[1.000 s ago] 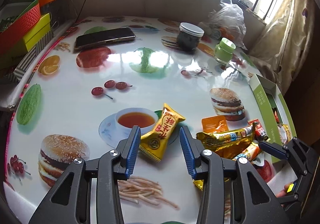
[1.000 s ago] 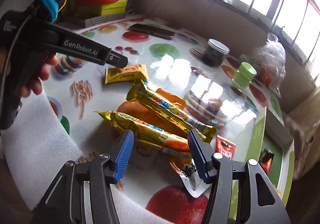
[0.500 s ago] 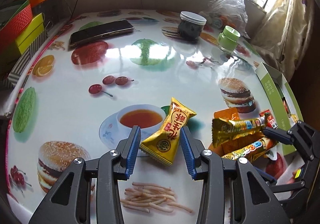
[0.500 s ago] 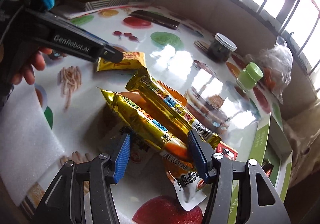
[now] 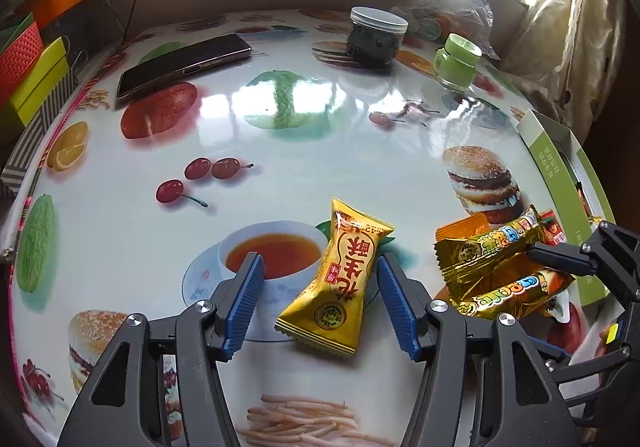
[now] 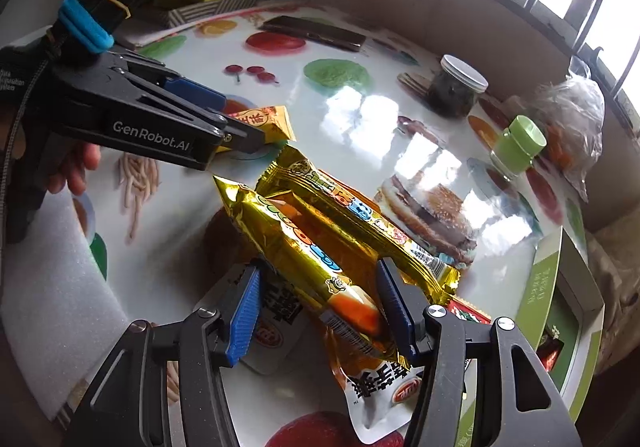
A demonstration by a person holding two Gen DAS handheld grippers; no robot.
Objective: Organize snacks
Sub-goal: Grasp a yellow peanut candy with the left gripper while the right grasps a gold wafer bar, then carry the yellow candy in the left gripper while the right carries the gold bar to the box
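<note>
Left hand-held gripper [image 5: 320, 299], narrower before, is opening around the yellow snack packet [image 5: 340, 283].

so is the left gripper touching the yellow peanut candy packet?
Apart. In the left wrist view the left gripper is opening; tabletop shows between both pads and the yellow peanut candy packet.

Black grippers [image 5: 320, 303], ribbed blue fingers [image 5: 244, 307], silver screws, "GenRobot.AI" lettering.

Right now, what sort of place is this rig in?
Likely a home, a table by a window. The table wears a glossy food-print cover, a phone and jars lie on it, and a curtain hangs at the barred window behind.
</note>
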